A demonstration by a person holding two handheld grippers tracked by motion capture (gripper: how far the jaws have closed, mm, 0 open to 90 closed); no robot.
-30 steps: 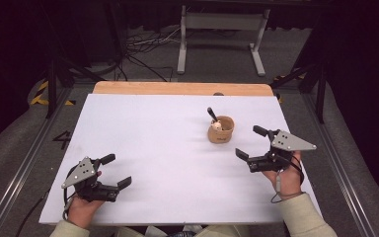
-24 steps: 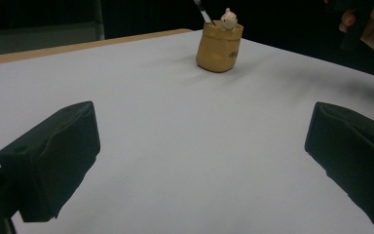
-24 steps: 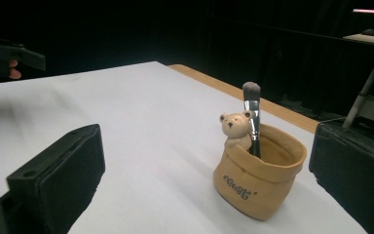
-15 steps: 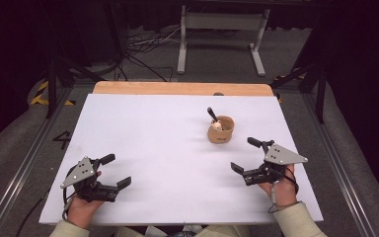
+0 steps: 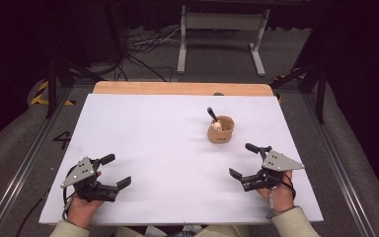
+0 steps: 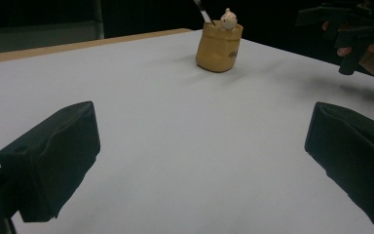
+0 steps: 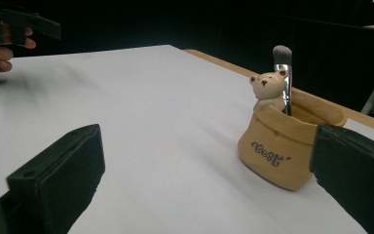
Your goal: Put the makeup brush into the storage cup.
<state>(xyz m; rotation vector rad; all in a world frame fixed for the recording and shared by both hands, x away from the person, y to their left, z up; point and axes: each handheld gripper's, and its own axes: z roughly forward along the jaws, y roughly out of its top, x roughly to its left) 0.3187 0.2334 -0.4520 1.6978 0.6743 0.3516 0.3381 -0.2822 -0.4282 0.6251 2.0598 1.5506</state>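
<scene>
Item: right gripper [image 5: 248, 160], position changed.
Over the last second you have drawn your right hand [image 5: 276, 190] back from mid-right of the high view toward the lower right, nearer the bottom edge. It began almost level with the tan pot [image 5: 221, 130] at its right; it now sits below and right of the pot, well apart from it. Jaws remain spread wide, angled toward the frame's left. The forearm's sleeve [image 5: 291, 224] shows less length than before at the bottom edge. Motion slowed: the larger shift fell in the first half second.
</scene>
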